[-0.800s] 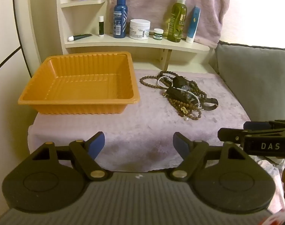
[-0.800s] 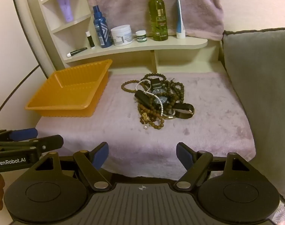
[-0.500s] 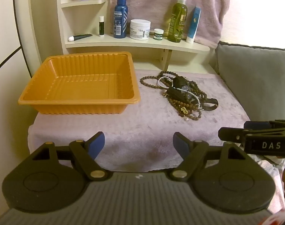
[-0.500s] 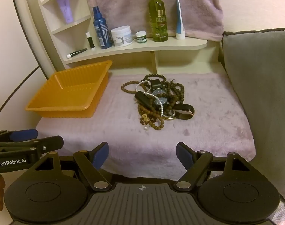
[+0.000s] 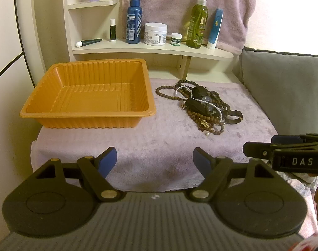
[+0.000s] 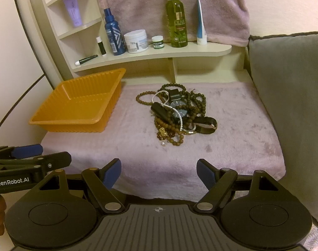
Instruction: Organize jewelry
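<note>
A tangled pile of jewelry (image 5: 201,106) (image 6: 175,113) lies on the mauve plush cloth (image 5: 154,142): brown bead strings, a white pearl strand, a dark watch and a black band. An empty orange ribbed tray (image 5: 89,96) (image 6: 79,104) stands to the pile's left. My left gripper (image 5: 154,163) hangs open over the cloth's near edge, with nothing between its blue pads. My right gripper (image 6: 159,173) is also open and empty, short of the pile. Each gripper shows at the edge of the other's view.
A cream shelf (image 5: 154,50) at the back carries a blue spray bottle (image 5: 133,18), a white jar (image 5: 155,33), a green oil bottle (image 6: 176,18) and tubes. A mauve towel (image 6: 171,4) hangs behind. A grey cushion (image 6: 291,96) borders the right side.
</note>
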The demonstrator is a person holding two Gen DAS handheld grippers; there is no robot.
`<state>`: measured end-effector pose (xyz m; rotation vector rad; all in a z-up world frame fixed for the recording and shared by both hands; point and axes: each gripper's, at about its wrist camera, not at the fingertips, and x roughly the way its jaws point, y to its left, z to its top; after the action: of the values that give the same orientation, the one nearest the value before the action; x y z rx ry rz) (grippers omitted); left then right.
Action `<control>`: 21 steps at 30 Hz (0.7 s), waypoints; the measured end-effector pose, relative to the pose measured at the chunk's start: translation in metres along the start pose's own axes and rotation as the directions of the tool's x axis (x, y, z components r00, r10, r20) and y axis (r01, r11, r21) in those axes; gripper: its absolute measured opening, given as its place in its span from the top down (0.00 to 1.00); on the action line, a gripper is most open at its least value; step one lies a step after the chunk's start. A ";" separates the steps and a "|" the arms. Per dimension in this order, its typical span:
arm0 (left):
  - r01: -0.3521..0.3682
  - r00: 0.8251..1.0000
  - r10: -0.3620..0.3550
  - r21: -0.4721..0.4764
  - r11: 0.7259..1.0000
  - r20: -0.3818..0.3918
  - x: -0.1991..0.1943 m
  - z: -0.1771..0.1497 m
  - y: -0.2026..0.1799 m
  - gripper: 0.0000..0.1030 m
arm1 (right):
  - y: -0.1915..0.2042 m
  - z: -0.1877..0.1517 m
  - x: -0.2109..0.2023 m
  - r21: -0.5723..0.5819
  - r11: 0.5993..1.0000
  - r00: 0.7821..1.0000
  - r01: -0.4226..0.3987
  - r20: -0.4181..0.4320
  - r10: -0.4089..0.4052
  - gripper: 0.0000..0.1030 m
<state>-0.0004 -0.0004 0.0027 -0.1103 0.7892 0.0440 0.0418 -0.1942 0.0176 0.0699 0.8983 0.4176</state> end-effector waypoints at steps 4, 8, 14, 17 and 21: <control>0.001 1.000 -0.001 0.000 1.000 0.001 0.000 0.000 0.000 0.24 | 0.000 0.000 -0.001 0.002 1.000 1.000 -0.001 0.000 0.001 0.23; 0.001 1.000 -0.001 -0.001 1.000 0.001 0.000 0.000 0.000 0.24 | 0.001 0.000 -0.001 0.002 1.000 1.000 0.000 0.001 0.000 0.23; 0.001 1.000 -0.001 -0.001 1.000 0.002 0.000 0.000 0.001 0.24 | 0.001 0.001 -0.001 0.002 1.000 1.000 -0.001 0.001 0.001 0.23; 0.002 1.000 -0.002 0.000 1.000 0.002 0.000 0.000 0.001 0.24 | 0.001 0.000 -0.001 0.002 1.000 1.000 -0.002 0.002 0.002 0.23; 0.002 1.000 -0.002 0.000 1.000 0.003 0.000 0.000 0.001 0.24 | 0.001 0.000 -0.001 0.002 1.000 1.000 -0.001 0.003 0.001 0.23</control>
<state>-0.0007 0.0003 0.0028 -0.1111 0.7859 0.0427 0.0410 -0.1933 0.0190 0.0724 0.8957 0.4173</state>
